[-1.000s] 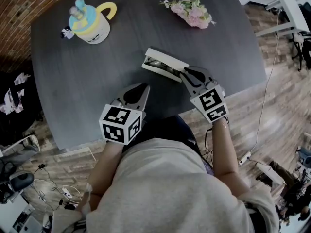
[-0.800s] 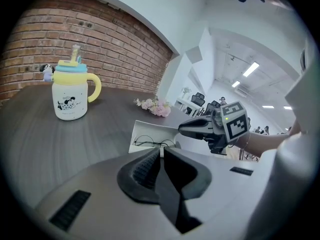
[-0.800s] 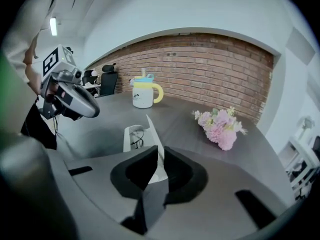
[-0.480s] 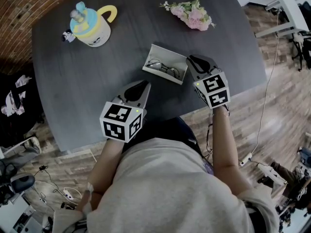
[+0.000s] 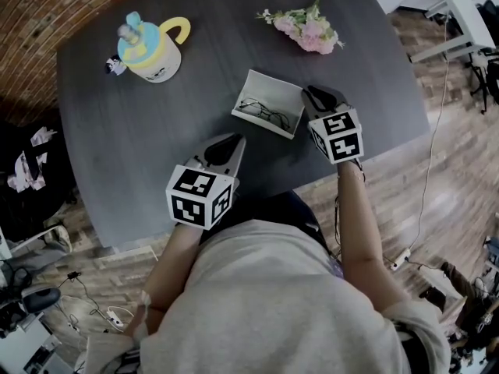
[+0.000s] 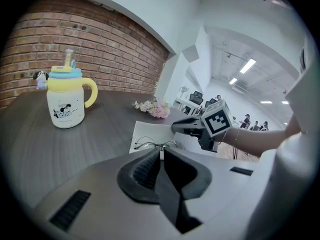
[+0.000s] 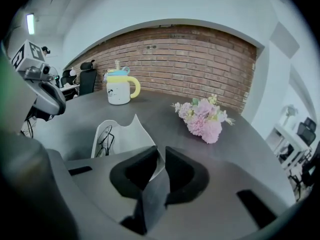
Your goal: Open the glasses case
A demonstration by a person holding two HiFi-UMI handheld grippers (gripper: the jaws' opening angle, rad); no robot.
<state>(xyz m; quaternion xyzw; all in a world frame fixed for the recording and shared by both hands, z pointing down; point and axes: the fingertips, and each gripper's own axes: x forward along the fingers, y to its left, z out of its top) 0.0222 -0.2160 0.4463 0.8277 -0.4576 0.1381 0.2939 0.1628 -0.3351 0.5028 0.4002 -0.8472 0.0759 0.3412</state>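
While the case lies open on the counter with the glasses inside, its thin flap sits right at the right gripper's fingers. They have just eased slightly apart and look released. A careless pull could snag the flap and drag or tip the case. That gripper slants down at the case's right end. The left gripper hovers near, clenched on nothing.

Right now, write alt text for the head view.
An open glasses case holding spectacles lies on a dark table; the right gripper, jaws just opened further, straddles its edge. The left gripper hovers nearer; a mug and flowers stand beyond.
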